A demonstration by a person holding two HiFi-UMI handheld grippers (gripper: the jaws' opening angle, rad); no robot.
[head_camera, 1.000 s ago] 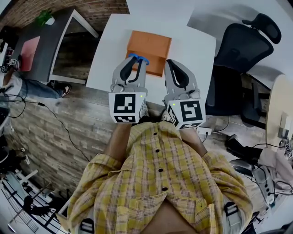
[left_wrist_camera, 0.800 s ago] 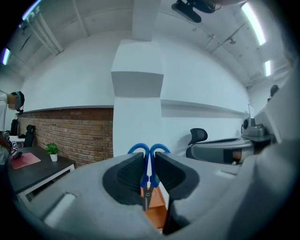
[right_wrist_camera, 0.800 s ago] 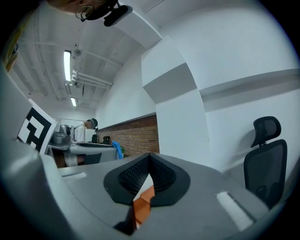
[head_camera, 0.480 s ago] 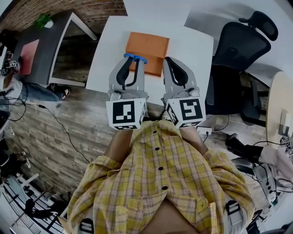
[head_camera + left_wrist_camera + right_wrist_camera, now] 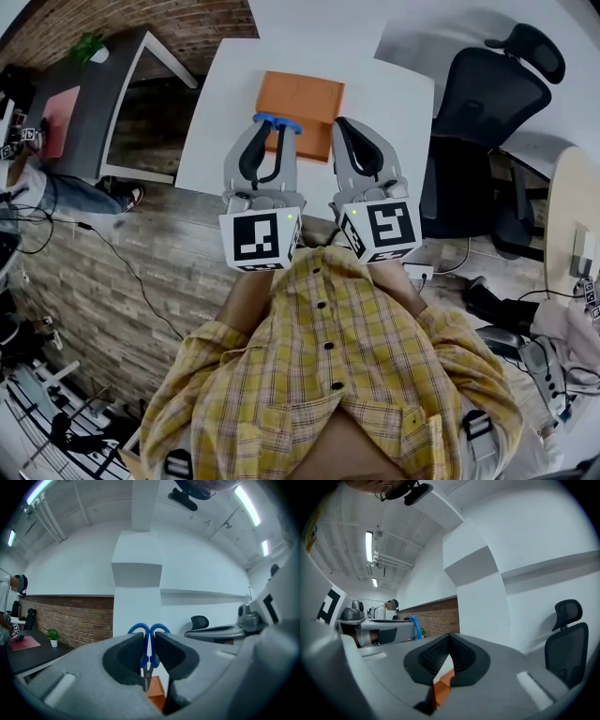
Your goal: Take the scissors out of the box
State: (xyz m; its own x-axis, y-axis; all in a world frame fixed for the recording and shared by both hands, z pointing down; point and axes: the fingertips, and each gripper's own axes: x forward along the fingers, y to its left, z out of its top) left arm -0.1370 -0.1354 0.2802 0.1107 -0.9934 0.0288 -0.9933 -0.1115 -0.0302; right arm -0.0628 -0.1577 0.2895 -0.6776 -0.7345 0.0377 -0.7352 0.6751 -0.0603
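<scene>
Blue-handled scissors [image 5: 278, 123] stand upright between the jaws of my left gripper [image 5: 272, 127], which is shut on them, just in front of the orange box [image 5: 302, 98]. In the left gripper view the scissors [image 5: 148, 641] sit clamped at their pivot by the left gripper [image 5: 149, 645], with the handle loops above the pads and the box [image 5: 155, 689] below. My right gripper [image 5: 343, 129] hangs beside it at the box's near right corner, shut and empty. In the right gripper view the right gripper [image 5: 450, 641] has its tips meeting, and a corner of the box [image 5: 442, 686] shows under them.
The box lies on a white table [image 5: 400, 103]. A black office chair [image 5: 492, 103] stands to its right. To the left are a dark desk [image 5: 89, 94] with a red mat and a small plant, and a person [image 5: 28, 164]. A brick wall runs behind.
My left gripper has risen a little with the scissors in it. The right gripper has kept still.
</scene>
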